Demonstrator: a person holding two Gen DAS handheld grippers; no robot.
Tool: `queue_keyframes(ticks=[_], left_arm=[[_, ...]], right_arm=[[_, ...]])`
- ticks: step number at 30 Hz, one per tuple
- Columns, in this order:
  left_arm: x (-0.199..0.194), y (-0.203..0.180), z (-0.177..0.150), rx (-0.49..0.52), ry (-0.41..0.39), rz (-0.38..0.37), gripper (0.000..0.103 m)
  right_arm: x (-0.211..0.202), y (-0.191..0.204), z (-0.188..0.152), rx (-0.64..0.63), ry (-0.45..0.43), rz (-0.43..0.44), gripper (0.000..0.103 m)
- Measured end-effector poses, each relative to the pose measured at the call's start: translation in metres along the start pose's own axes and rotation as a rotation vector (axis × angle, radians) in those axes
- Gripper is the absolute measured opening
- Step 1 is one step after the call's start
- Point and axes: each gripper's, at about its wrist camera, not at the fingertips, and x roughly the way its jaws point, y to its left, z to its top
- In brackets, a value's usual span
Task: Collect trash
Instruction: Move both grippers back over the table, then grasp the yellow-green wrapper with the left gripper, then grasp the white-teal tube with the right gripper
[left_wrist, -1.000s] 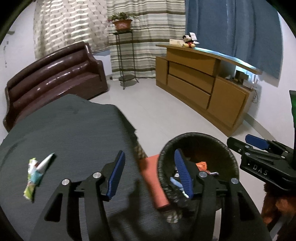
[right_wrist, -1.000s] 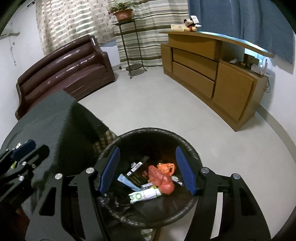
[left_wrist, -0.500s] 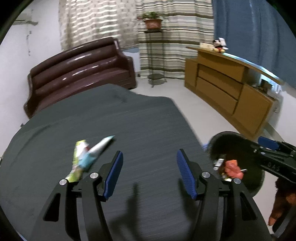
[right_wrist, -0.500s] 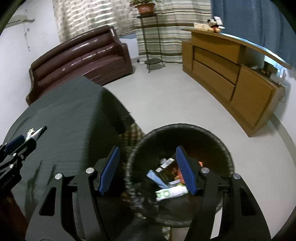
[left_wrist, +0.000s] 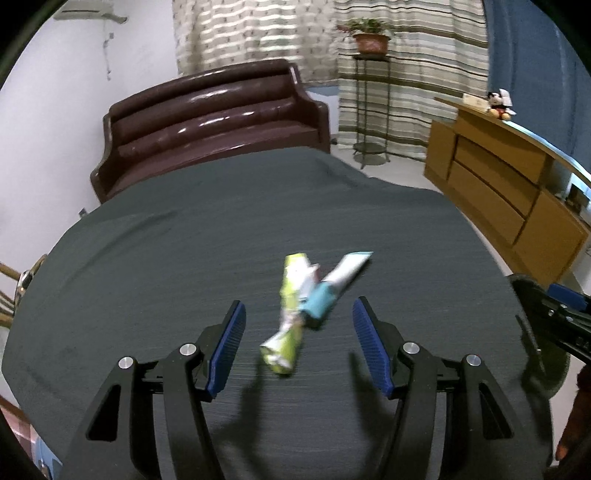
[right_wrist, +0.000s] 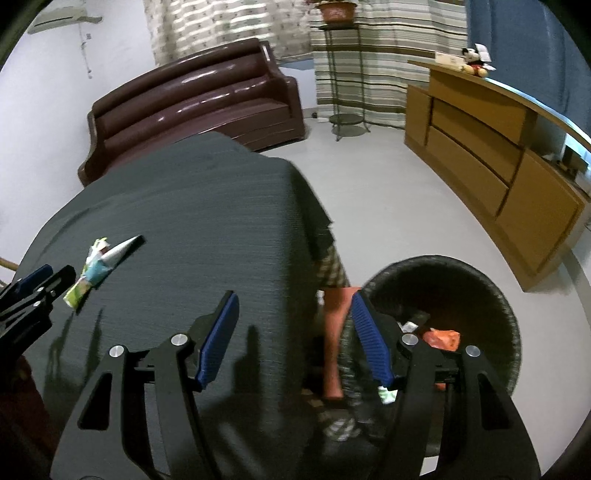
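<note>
A green and white wrapper (left_wrist: 290, 314) and a white tube with a light blue end (left_wrist: 334, 286) lie crossed on the dark grey tablecloth (left_wrist: 221, 229). My left gripper (left_wrist: 297, 341) hovers open just above and in front of them, nothing pressed between its blue pads. The same wrapper (right_wrist: 83, 284) and tube (right_wrist: 120, 251) show at the left of the right wrist view. My right gripper (right_wrist: 291, 338) is open and empty over the table's right edge. Beside it on the floor stands the black bin (right_wrist: 491, 295), holding an orange scrap (right_wrist: 441, 338) and other wrappers.
A brown leather sofa (left_wrist: 210, 129) stands behind the table. A wooden sideboard (left_wrist: 509, 192) lines the right wall, with a plant stand (left_wrist: 369, 110) before striped curtains. A folded orange cloth (right_wrist: 334, 332) hangs at the table's right side. Pale floor (right_wrist: 388, 192) lies between table and sideboard.
Both grippers have swung left, away from the bin and over the table. The wrapper and tube have come from the left edge to between the left gripper's fingers. Both stayed open.
</note>
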Motion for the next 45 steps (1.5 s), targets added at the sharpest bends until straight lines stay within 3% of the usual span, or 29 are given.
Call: queue_keyframes(ticks=[8,17,19,27,36,45], left_arm=[[0.014,0.013,-0.003,0.003,0.069,-0.040,0.058],[0.028,0.015,-0.004,0.021,0.135,-0.118,0.029],[0.029,0.016,-0.005,0.031,0.146,-0.136,0.019],[0.025,0.022,-0.006,0.019,0.126,-0.150,0.017],[0.023,0.047,-0.002,-0.014,0.103,-0.095,0.017],[0.026,0.077,-0.001,-0.049,0.102,-0.036,0.017]], right_arm=[[0.008,0.033,0.006,-0.036,0.012,0.032,0.062],[0.013,0.049,0.009,-0.060,0.024,0.050,0.062],[0.014,0.052,0.009,-0.063,0.028,0.052,0.062],[0.017,0.064,0.009,-0.078,0.036,0.058,0.062],[0.021,0.091,0.016,-0.116,0.038,0.089,0.062],[0.033,0.142,0.023,-0.180,0.056,0.144,0.062]])
